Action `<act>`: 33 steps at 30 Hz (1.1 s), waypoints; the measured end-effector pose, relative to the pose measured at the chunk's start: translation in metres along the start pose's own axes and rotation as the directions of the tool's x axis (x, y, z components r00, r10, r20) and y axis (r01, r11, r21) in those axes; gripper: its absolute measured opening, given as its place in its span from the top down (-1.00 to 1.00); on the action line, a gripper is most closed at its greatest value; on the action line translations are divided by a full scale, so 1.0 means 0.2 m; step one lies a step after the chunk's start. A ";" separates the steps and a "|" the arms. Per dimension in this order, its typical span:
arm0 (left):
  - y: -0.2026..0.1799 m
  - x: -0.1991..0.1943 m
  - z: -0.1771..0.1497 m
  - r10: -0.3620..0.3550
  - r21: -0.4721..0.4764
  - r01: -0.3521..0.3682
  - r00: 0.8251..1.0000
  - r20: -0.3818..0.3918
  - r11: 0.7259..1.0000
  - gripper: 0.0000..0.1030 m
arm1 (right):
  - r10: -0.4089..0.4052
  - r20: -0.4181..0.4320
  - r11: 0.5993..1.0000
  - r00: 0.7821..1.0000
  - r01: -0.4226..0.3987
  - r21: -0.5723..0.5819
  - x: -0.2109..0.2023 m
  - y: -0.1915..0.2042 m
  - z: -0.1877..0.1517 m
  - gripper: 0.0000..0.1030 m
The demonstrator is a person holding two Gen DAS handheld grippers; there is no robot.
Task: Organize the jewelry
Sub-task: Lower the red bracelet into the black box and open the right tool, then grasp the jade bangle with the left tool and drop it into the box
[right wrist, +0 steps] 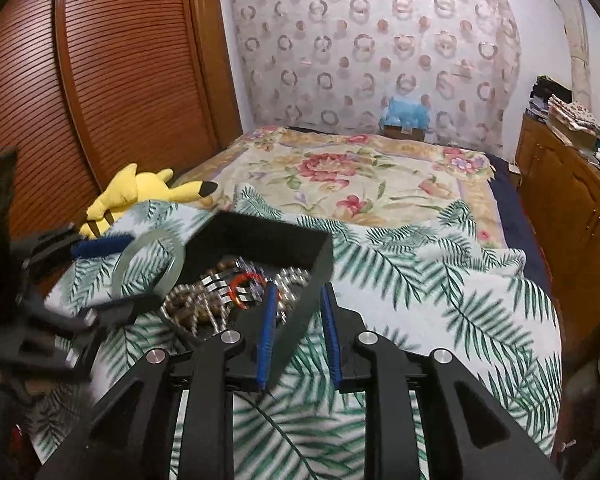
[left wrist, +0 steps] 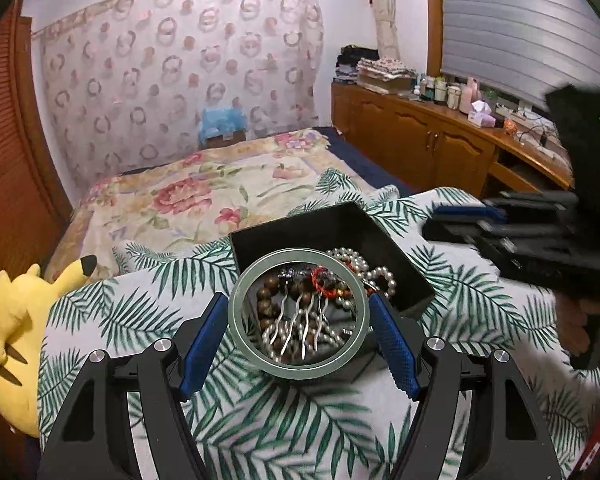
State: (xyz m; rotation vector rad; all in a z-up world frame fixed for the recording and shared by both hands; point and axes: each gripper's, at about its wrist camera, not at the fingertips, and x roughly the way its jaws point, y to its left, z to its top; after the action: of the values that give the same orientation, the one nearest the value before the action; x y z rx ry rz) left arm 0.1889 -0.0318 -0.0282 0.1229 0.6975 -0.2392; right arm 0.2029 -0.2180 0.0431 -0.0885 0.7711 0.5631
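Box (left wrist: 332, 232) of tangled jewelry is sitting on the leaf-print cover; we are clamping a jade bangle (left wrist: 298, 314) in our left gripper (left wrist: 298, 332) above it (right gripper (right wrist: 298, 312) straddling its wall, slightly apart). Sorting is barely starting.

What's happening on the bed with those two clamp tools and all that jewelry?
A person is sorting jewelry with a handheld gripper in each hand. The left gripper is shut on a pale green bangle, held over a black box full of pearl strands, wooden beads and a silver hair comb. The right gripper straddles the box's wall with its jaws slightly apart, not pressing on it. The box sits on a leaf-print blanket.
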 end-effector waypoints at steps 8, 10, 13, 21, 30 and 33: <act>-0.02 0.18 0.08 0.031 0.000 -0.031 0.999 -0.041 1.000 -0.34 | -0.001 -0.014 1.000 1.000 0.001 -0.004 -0.04 -0.04 -0.14 0.53; -0.03 0.21 0.09 0.034 -0.003 -0.034 0.998 -0.050 0.999 -0.34 | 0.003 -0.010 1.000 1.000 -0.003 0.003 -0.06 -0.06 -0.16 0.53; -0.01 0.25 0.10 0.034 -0.015 -0.035 0.997 -0.067 0.999 -0.34 | 0.005 -0.007 1.000 1.000 -0.005 0.005 -0.08 -0.07 -0.19 0.52; -0.02 0.24 0.10 0.032 -0.010 -0.032 0.997 -0.066 0.999 -0.40 | 0.008 -0.009 1.000 1.000 -0.008 -0.002 -0.10 -0.06 -0.23 0.52; -0.05 0.05 0.00 0.022 0.005 -0.022 0.999 -0.023 1.000 -0.62 | 0.027 -0.004 0.999 1.000 -0.027 -0.041 -0.14 0.06 -0.30 0.33; -0.06 0.01 -0.03 0.019 0.004 -0.019 1.000 -0.021 1.000 -0.64 | 0.034 -0.014 0.998 0.999 -0.035 -0.061 -0.14 0.12 -0.33 0.33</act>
State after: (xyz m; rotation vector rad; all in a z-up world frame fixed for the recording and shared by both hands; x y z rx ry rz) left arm 0.1841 -0.0423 -0.0353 0.1358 0.7166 -0.2209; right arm 0.1322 -0.2294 0.0174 -0.1355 0.7696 0.6194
